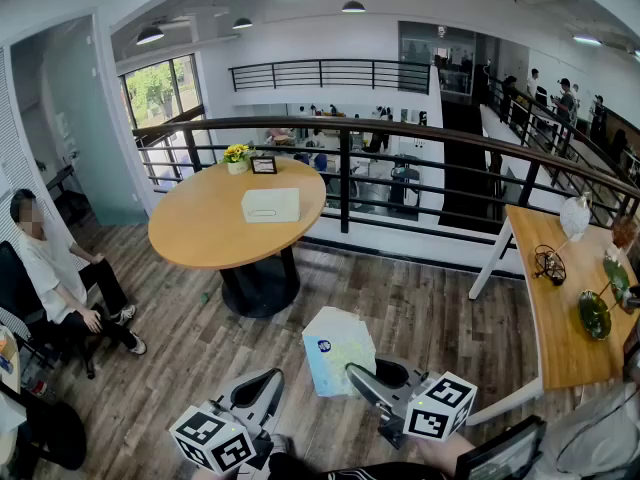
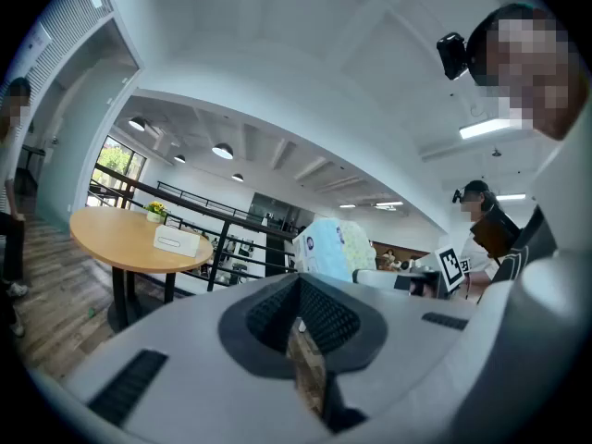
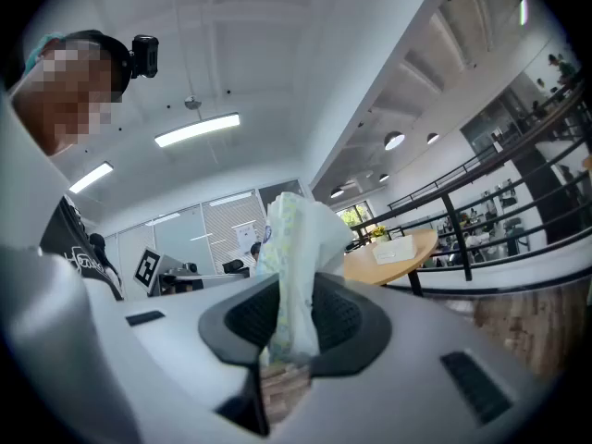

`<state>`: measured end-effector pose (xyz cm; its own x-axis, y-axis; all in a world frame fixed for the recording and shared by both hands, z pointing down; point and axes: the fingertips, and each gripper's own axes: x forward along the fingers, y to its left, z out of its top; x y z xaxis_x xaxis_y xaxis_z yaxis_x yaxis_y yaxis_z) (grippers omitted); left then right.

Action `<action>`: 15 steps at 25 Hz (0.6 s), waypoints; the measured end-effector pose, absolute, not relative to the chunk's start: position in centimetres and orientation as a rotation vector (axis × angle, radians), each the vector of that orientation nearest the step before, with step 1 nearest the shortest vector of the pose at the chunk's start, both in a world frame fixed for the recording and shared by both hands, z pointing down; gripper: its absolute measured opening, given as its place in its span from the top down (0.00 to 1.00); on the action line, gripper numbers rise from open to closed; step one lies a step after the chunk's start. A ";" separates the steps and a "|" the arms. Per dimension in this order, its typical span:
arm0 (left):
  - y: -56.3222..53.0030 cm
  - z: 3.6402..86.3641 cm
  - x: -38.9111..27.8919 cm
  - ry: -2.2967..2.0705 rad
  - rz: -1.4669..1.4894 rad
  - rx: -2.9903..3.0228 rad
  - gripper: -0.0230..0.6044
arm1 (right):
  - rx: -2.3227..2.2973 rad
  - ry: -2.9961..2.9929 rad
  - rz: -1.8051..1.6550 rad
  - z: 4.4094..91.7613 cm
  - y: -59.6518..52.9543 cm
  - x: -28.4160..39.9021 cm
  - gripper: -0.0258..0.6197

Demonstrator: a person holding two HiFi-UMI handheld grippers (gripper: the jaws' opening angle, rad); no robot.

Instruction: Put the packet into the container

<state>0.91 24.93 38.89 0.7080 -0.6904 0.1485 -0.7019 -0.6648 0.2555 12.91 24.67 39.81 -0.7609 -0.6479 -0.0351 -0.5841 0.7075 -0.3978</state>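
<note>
Right claw: clamped on thin edge of packet, held over floor. Left claw: closed, empty. Slippage is risked, as only a fold is pinched.

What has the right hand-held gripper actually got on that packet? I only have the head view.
Observer: In the right gripper view, the right hand-held gripper has its jaws closed on one edge of the packet. The rest of the packet sticks out past the tips.
Operator: Left one carrying anything?
Observer: No. The left gripper view shows the left hand-held gripper with its jaws together and nothing between them.
</note>
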 end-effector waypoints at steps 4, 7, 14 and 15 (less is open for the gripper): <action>25.3 39.0 1.3 -1.112 0.053 2.619 0.96 | -0.995 2.760 -0.540 39.8 25.0 13.4 0.82; 25.8 39.2 1.3 -1.124 0.051 2.609 0.96 | -0.993 2.764 -0.518 39.7 25.2 13.6 0.82; 25.6 39.2 0.9 -1.174 0.041 2.603 0.96 | -0.982 2.759 -0.513 39.9 24.2 13.7 0.82; 25.5 39.3 0.8 -1.182 0.039 2.602 0.96 | -0.978 2.762 -0.515 40.0 24.1 13.8 0.82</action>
